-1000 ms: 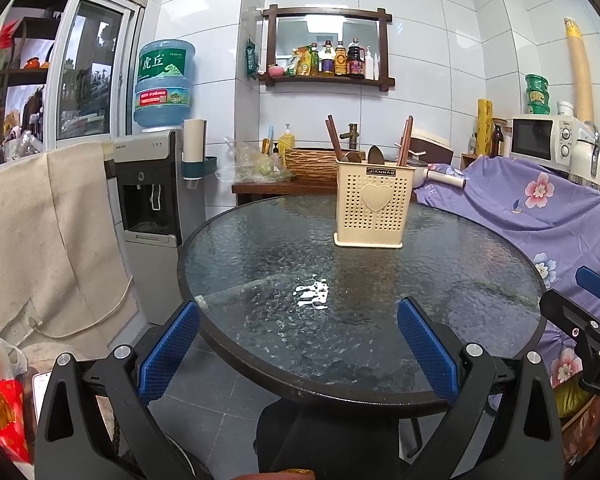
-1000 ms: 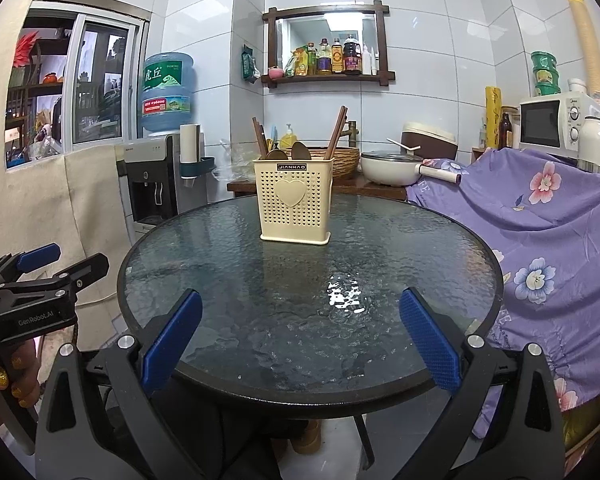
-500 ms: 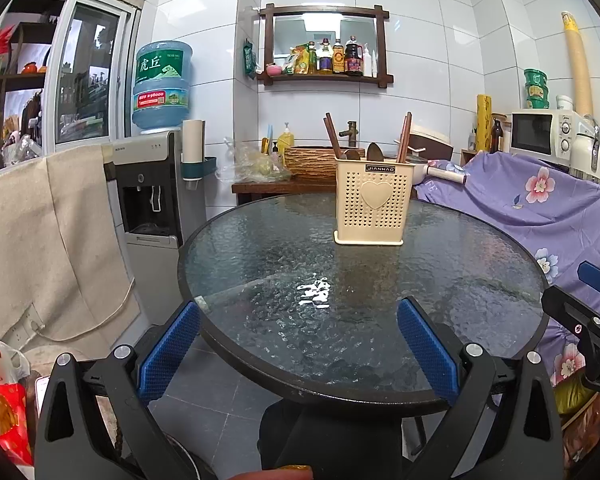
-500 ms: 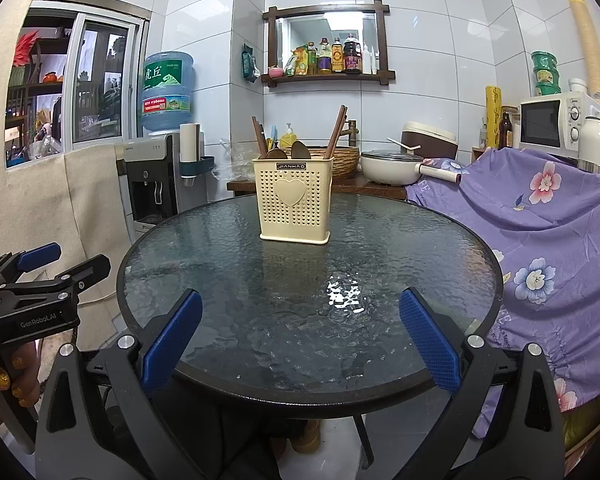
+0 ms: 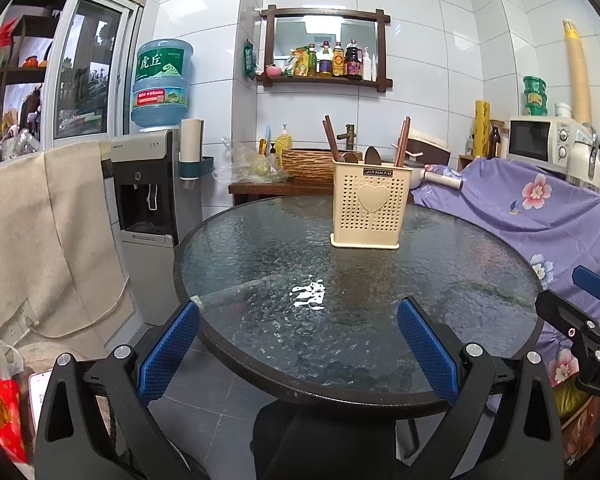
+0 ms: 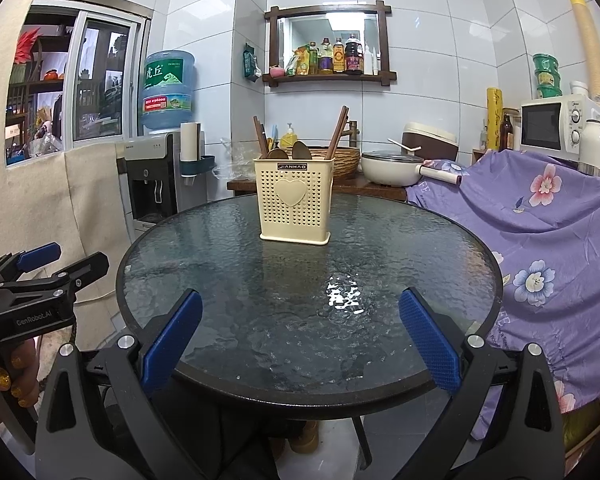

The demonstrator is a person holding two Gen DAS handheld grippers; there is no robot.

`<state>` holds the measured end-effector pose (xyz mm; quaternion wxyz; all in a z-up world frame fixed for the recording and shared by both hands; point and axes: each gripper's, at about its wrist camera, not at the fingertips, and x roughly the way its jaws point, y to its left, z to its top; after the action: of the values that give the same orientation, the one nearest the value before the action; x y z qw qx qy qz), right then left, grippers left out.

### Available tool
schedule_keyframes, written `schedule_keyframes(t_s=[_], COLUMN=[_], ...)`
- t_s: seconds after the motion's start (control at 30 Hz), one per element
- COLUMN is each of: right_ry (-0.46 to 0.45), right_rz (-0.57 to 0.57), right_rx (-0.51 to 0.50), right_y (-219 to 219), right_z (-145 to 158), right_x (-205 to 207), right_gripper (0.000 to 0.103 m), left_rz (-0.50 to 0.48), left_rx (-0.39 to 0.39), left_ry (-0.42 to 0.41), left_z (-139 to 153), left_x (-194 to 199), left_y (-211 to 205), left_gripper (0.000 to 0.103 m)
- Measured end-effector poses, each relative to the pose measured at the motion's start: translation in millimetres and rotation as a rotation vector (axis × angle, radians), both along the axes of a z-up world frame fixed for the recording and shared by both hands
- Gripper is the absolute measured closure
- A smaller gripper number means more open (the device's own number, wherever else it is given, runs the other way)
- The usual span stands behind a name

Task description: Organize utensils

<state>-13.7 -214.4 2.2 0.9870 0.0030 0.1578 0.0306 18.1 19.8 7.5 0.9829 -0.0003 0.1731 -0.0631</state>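
A cream perforated utensil holder (image 6: pixel 294 201) stands upright on the far half of the round glass surface (image 6: pixel 380 312). It holds brown chopsticks (image 6: pixel 337 132) and wooden spoons (image 6: pixel 301 150). The left hand-held gripper (image 5: pixel 298 344) and the right hand-held gripper (image 6: pixel 300 340) both gape wide, empty, at the near rim.

A home kitchen: microwave (image 6: pixel 553 128), water dispenser (image 5: pixel 148 200), condiment shelf (image 5: pixel 326 64), tiled walls.

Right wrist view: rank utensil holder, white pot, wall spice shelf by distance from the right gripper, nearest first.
From the right gripper, which is open and empty:
1. Utensil holder, on the glass table, slightly left of centre.
2. White pot, on the wooden counter behind the table, to the right.
3. Wall spice shelf, high on the tiled back wall.
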Motion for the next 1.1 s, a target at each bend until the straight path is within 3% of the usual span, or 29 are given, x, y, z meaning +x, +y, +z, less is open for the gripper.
schedule_keyframes(t_s=[1.1], right_ry=[-0.007], right_rz=[-0.004], right_rx=[0.006], right_y=[-1.4], right_z=[-0.5], right_x=[0.1], right_gripper=[0.006], left_rz=[-0.004], left_rx=[0.028], left_ry=[0.013], left_z=[-1.7], left_x=[2.8], left_y=[-5.1], left_gripper=[0.006])
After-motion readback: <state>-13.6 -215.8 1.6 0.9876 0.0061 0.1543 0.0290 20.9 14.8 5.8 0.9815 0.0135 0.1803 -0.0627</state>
